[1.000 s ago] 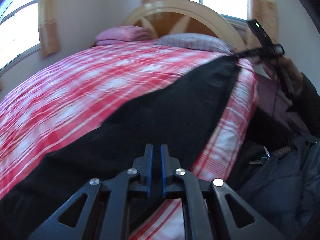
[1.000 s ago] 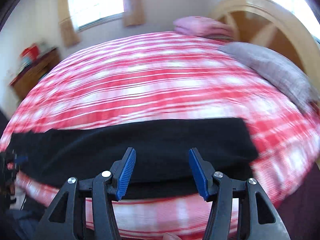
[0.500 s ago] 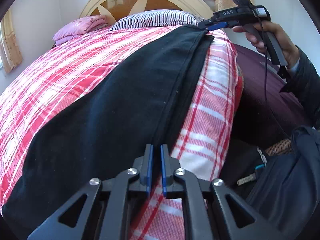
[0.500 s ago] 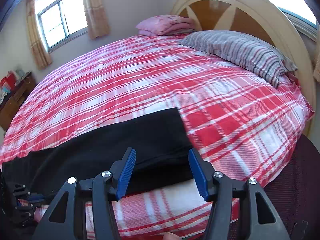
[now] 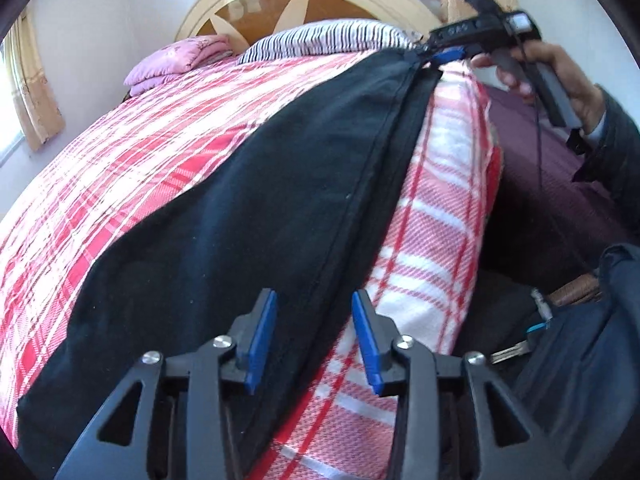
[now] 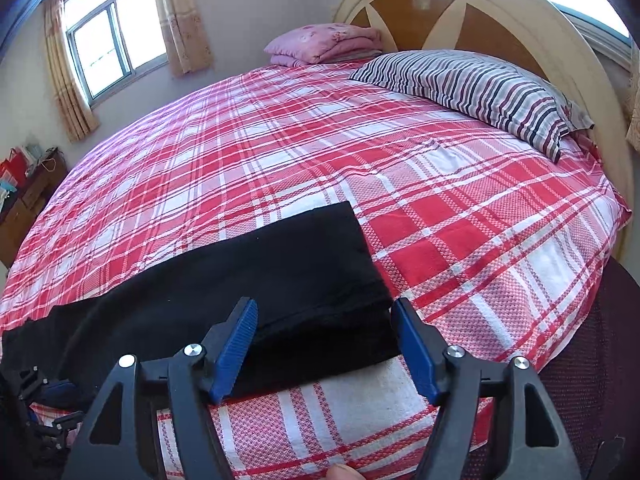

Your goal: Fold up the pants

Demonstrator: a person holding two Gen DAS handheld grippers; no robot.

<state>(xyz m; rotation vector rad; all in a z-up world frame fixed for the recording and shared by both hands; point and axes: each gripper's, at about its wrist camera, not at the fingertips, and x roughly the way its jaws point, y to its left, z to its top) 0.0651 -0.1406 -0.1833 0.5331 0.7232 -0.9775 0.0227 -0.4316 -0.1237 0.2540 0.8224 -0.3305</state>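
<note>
Black pants [image 5: 248, 216] lie stretched in a long strip along the near edge of the red plaid bed [image 5: 120, 160]. My left gripper [image 5: 314, 338] is open, its blue pads on either side of the pants' edge at one end. My right gripper [image 6: 324, 346] is open over the other end of the pants [image 6: 256, 276], holding nothing. The right gripper also shows in the left wrist view [image 5: 444, 54], at the far end of the pants. The left gripper shows at the lower left of the right wrist view [image 6: 44, 396].
A striped pillow [image 6: 476, 84] and a folded pink blanket [image 6: 320, 44] lie by the wooden headboard [image 6: 460, 12]. A dark purple surface [image 5: 560, 184] and dark clothing [image 5: 580, 360] sit beside the bed. A wooden cabinet [image 6: 24, 200] stands by the window wall.
My left gripper has opened and let go of the pants' edge. The pants now lie flat along the bed edge. My right gripper stayed open and settled over the far end.
</note>
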